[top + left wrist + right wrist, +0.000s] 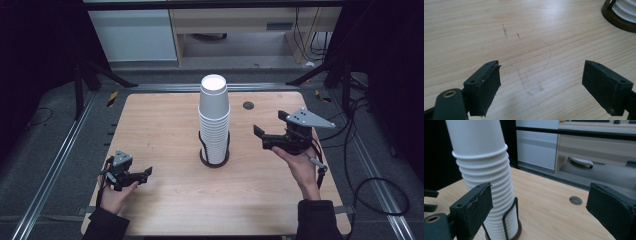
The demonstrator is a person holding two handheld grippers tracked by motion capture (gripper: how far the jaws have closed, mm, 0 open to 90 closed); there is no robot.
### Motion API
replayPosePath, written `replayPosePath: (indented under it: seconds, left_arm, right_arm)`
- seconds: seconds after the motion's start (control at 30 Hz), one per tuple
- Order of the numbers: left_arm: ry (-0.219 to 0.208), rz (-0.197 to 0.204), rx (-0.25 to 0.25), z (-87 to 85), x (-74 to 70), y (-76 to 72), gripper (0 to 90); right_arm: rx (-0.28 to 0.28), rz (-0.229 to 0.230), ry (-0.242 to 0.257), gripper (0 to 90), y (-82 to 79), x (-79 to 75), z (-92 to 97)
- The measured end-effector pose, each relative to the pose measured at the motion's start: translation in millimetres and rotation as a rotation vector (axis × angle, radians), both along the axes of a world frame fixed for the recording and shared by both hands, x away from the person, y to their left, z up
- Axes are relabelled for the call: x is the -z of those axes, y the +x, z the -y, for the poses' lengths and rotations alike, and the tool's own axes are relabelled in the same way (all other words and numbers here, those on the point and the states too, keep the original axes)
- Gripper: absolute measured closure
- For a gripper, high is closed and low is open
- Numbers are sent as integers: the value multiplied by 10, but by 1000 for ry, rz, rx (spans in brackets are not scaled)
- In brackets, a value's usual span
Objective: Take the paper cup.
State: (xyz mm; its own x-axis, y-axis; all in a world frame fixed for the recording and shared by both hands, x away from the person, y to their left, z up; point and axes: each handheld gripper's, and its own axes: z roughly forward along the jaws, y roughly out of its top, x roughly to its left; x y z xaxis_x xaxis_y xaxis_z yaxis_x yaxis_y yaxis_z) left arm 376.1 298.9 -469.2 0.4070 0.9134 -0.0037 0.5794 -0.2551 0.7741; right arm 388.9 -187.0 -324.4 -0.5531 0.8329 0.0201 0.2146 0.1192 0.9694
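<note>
I see 1 tall stack of white paper cups [214, 117], upside down and upright, standing in a dark wire holder [214, 159] at the table's middle.

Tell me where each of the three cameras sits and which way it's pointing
High view: above the person's side, looking forward and down on the table; both forearms, left gripper, right gripper.
Left gripper view: rides the left gripper, aimed down at bare tabletop; open jaws, holder at a corner.
Right gripper view: rides the right gripper, aimed across at the cup stack; open jaws.
Shared: the cup stack appears in high and right gripper views.
</note>
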Motion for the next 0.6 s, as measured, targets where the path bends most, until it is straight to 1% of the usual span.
replayPosePath:
  seconds: [0.07, 0.13, 0.2, 0.23, 0.27, 0.37, 0.4, 0.5, 0.53, 0.6]
  left_arm:
    - [-1, 1, -2, 1, -8, 7, 146]
    - [-3, -1, -3, 4, -11, 8, 149]
    - [3, 2, -1, 7, -14, 4, 149]
    - [5, 1, 2, 11, -16, 0, 149]
    - [5, 1, 2, 11, -16, 0, 150]
    - [9, -4, 6, 18, -10, 10, 148]
    - [9, -4, 6, 18, -10, 10, 146]
    - [5, -9, 8, 28, -4, 13, 146]
    - [9, -8, 11, 29, -4, 13, 146]
    - [12, -7, 15, 38, -3, 11, 146]
  right_arm:
    - [-5, 4, -3, 64, 12, -23, -28]
    - [-20, 13, -1, 63, 40, -88, -115]
    - [-36, 24, -1, 63, 60, -137, -181]
    - [-55, 33, 3, 63, 82, -205, -254]
    - [-55, 33, 3, 63, 82, -205, -254]
    - [-90, 47, 39, 62, 122, -320, -355]
    - [-90, 47, 39, 62, 122, -320, -355]
    - [-98, 55, 32, 62, 170, -388, -447]
    - [-108, 54, 36, 60, 204, -419, -506]
    - [-114, 55, 35, 59, 221, -430, -533]
